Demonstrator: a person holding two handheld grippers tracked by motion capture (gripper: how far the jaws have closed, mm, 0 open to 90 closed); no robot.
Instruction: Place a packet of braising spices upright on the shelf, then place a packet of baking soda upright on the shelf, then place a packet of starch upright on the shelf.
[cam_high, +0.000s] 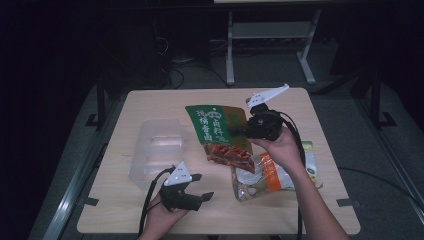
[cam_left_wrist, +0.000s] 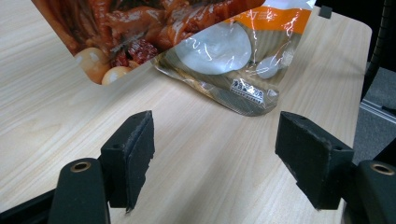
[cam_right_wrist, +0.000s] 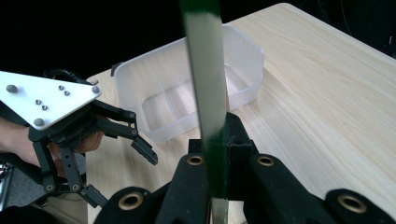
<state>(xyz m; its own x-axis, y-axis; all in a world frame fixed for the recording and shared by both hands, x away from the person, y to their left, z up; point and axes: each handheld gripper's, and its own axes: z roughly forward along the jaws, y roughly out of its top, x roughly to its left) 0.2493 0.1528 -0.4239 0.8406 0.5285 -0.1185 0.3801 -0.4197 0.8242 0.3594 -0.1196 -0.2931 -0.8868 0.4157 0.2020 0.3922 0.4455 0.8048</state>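
High view: the right gripper (cam_high: 243, 131), in the frame's centre, has its jaws clamped on the edge of a flat green spice packet (cam_high: 216, 129), lifted off the pale wooden table (cam_high: 325, 115). The clear plastic bin (cam_high: 155, 150) at left is empty, so packing seems hardly begun. The left gripper (cam_high: 204, 186), jaws apart and empty, waits at lower left. An orange-and-clear food bag (cam_high: 265, 177) lies on the table; the room around is dark.

— What's blocking my left gripper (cam_high: 197, 187)?

— I see bare table (cam_left_wrist: 205, 154) between its spread jaws. Just ahead lies the clear snack bag (cam_left_wrist: 233, 60), with the green sauce pouch (cam_high: 217, 132) hanging above it.

— And to the left?

— The clear plastic container (cam_high: 155, 150) stands near my left hand; I can pass along the front edge between it and the bag.
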